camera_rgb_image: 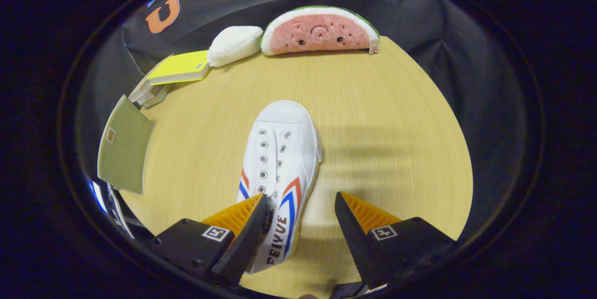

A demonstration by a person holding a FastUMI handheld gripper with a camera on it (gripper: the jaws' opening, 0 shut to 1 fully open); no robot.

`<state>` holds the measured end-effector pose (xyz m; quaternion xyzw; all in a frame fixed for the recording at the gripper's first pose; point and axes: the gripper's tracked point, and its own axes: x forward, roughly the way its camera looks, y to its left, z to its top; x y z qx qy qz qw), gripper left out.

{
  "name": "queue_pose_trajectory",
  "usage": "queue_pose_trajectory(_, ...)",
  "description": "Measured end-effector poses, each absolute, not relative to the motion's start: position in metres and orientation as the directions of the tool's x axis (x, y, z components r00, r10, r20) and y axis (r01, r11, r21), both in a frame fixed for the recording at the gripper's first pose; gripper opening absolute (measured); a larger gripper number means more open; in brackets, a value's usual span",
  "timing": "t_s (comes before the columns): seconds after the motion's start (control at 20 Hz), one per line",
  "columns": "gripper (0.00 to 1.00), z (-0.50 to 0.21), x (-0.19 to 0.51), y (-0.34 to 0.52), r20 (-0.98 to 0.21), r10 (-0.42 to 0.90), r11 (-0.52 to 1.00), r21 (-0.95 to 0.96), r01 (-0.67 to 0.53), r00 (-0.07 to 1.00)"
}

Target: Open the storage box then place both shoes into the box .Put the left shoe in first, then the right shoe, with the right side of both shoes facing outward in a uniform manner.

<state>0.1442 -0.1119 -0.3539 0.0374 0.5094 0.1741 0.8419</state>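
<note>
The tool [301, 205] has two wedge-shaped, ribbed fingers [245, 217] on blocky black mounts, each mount carrying a small square black-and-white marker and visible screws.

My claw [301, 205] is spread wide, fingers [242, 238] apart and angled downward. One finger touches or overlaps an object's side; the other hangs free, clear of contact.

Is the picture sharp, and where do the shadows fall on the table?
In the gripper view the white shoe is sharp; striped shadows fall on the wooden table beside the shoe, toward the open hand-held gripper; the fisheye lens bends the table's edge; the watermelon plush beyond looks slightly softer; no strong glare.
</note>
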Motion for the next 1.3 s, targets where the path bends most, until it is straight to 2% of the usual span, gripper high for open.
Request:
queue_pose_trajectory(0.05,0.91,-0.356,0.144,-0.108,-0.844,0.352,0.93,0.266,-0.254,0.404)
queue_pose_trajectory(0.2,0.58,-0.354,0.143,-0.103,-0.842,0.387,0.918,0.313,-0.245,0.376)
queue_pose_trajectory(0.35,0.39,-0.355,0.145,-0.105,-0.837,0.401,0.914,0.339,-0.221,0.374)
queue_pose_trajectory(0.5,0.13,-0.353,0.145,-0.104,-0.826,0.425,0.905,0.392,-0.164,0.37)
queue_pose_trajectory(0.55,0.09,-0.352,0.143,-0.104,-0.823,0.433,0.901,0.409,-0.146,0.367)
queue_pose_trajectory(0.7,0.07,-0.337,0.128,-0.094,-0.806,0.468,0.88,0.464,-0.103,0.362)
queue_pose_trajectory(0.9,0.07,-0.288,0.112,-0.065,-0.778,0.481,0.872,0.475,-0.123,0.404)
queue_pose_trajectory(1.3,0.07,-0.146,0.079,0.087,-0.695,0.528,0.849,0.451,-0.276,0.488)
